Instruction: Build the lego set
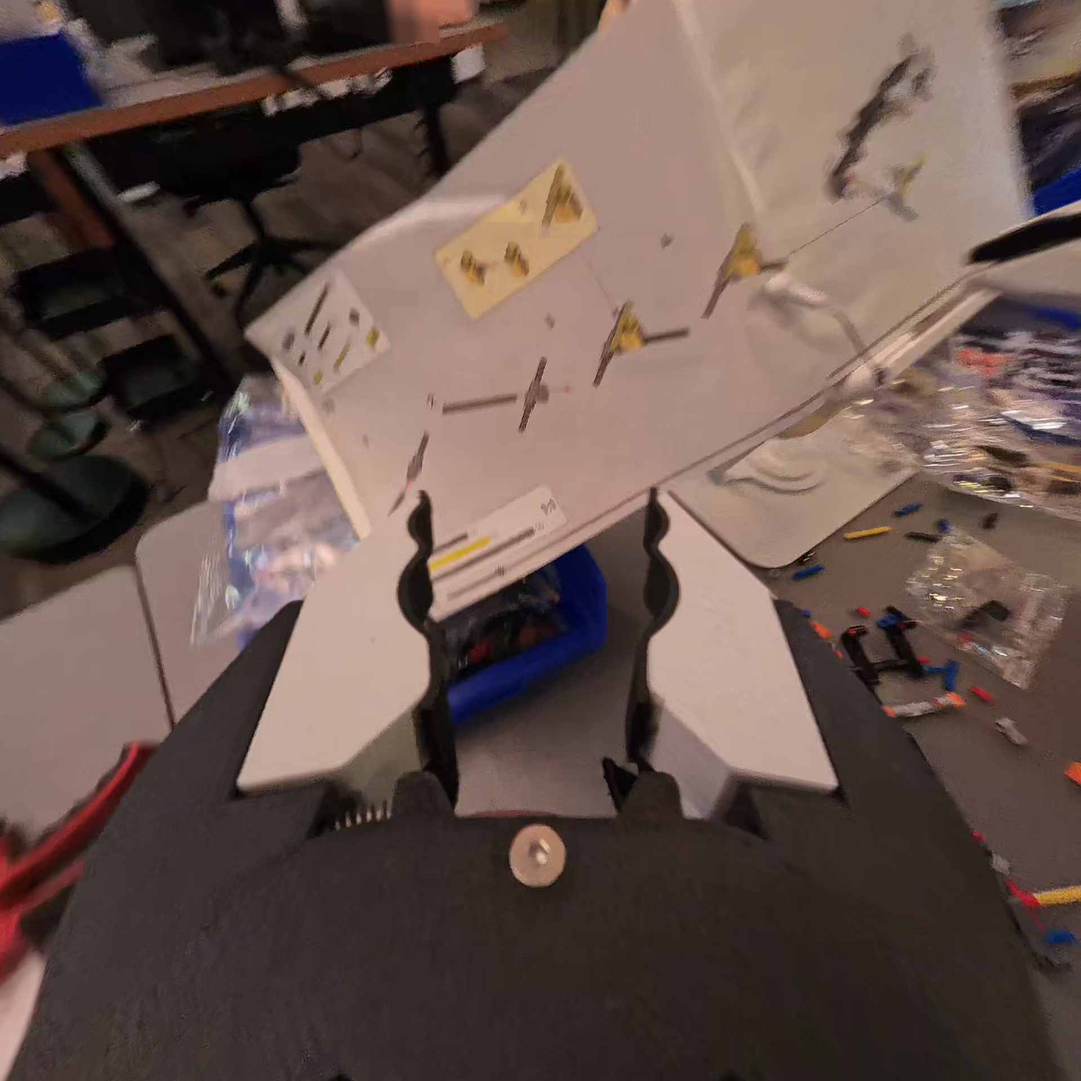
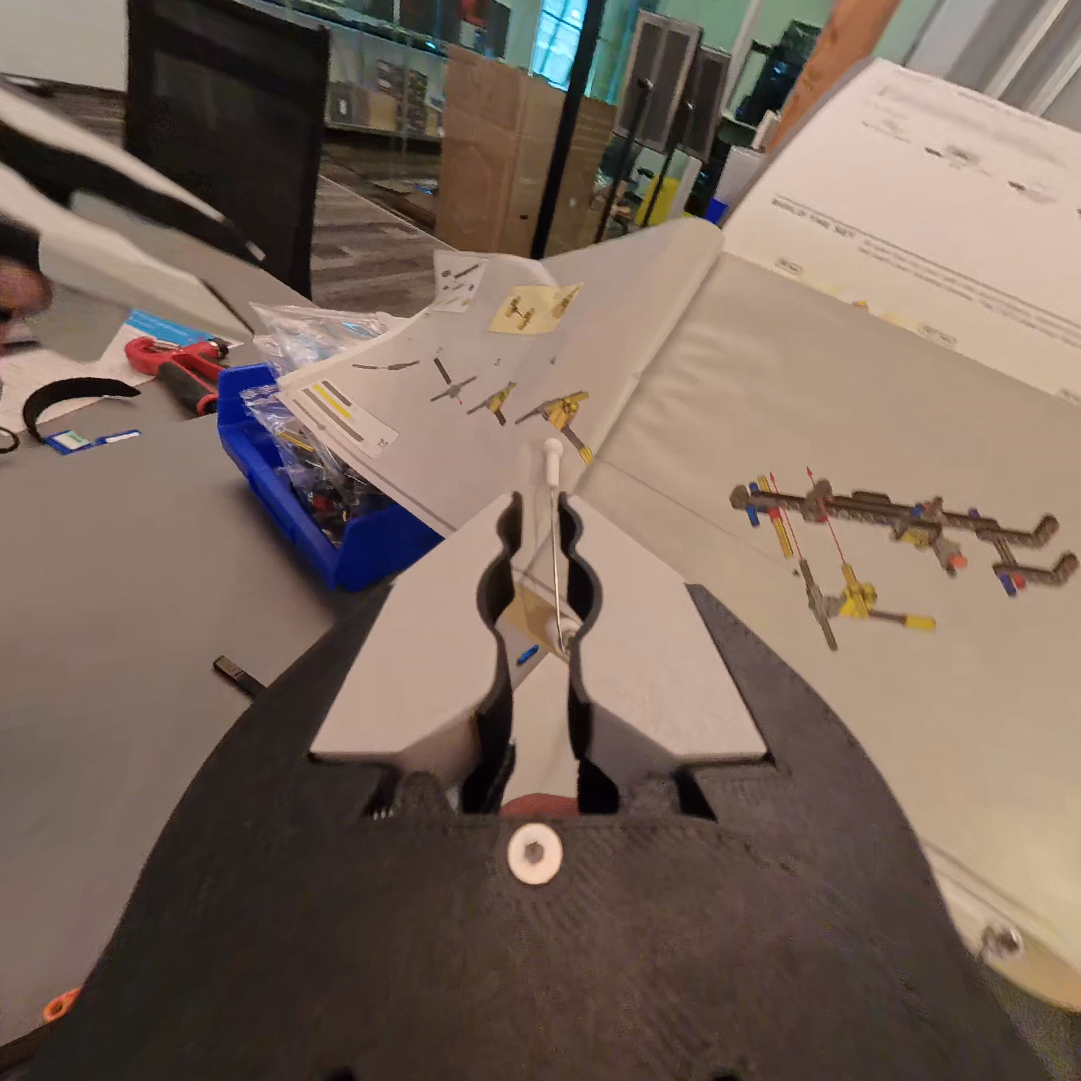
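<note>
The open instruction booklet (image 1: 526, 327) leans on a stand, and its left page (image 2: 468, 386) is lifted and curled. My left gripper (image 1: 535, 506) is open, with its tips just below that page's lower edge and nothing between them. My right gripper (image 2: 539, 504) has its jaws a narrow gap apart in front of the booklet's fold. The stand's thin wire page holder (image 2: 553, 462), white at the tip, runs up between them. Loose lego pieces (image 1: 895, 661) lie on the grey table (image 1: 877, 789). The left view is blurred.
A blue bin (image 2: 304, 509) (image 1: 526, 672) of bagged pieces sits under the lifted page. Clear bags (image 1: 988, 602) lie on the right. A red-handled tool (image 2: 175, 362) and a black strap (image 2: 64, 398) lie at the left. The other gripper (image 2: 134, 193) shows blurred at upper left.
</note>
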Demonstrator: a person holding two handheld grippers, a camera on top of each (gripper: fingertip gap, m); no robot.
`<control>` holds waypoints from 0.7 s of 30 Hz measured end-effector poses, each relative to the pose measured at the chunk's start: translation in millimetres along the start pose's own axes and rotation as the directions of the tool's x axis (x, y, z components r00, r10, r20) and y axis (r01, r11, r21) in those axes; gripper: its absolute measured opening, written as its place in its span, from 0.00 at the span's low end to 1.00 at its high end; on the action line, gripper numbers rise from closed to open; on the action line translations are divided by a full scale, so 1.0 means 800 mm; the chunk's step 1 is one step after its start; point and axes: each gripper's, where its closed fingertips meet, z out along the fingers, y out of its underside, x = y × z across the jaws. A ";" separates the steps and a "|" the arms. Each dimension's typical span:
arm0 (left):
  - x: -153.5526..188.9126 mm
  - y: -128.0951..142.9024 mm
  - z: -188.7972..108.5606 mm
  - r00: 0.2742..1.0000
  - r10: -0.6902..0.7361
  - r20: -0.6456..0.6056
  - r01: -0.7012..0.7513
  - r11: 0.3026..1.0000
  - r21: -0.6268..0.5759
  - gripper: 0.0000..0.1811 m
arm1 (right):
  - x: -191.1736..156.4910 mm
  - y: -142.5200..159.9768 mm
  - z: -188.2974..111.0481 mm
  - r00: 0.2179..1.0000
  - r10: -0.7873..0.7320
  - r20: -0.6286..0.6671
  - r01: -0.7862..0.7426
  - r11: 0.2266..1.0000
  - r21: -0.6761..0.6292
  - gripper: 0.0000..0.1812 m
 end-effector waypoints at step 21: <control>0.081 0.011 0.071 0.901 -0.107 0.420 0.128 0.992 -0.021 0.00 | 0.106 0.026 -0.044 0.935 0.144 -0.324 -0.179 0.981 -0.081 0.00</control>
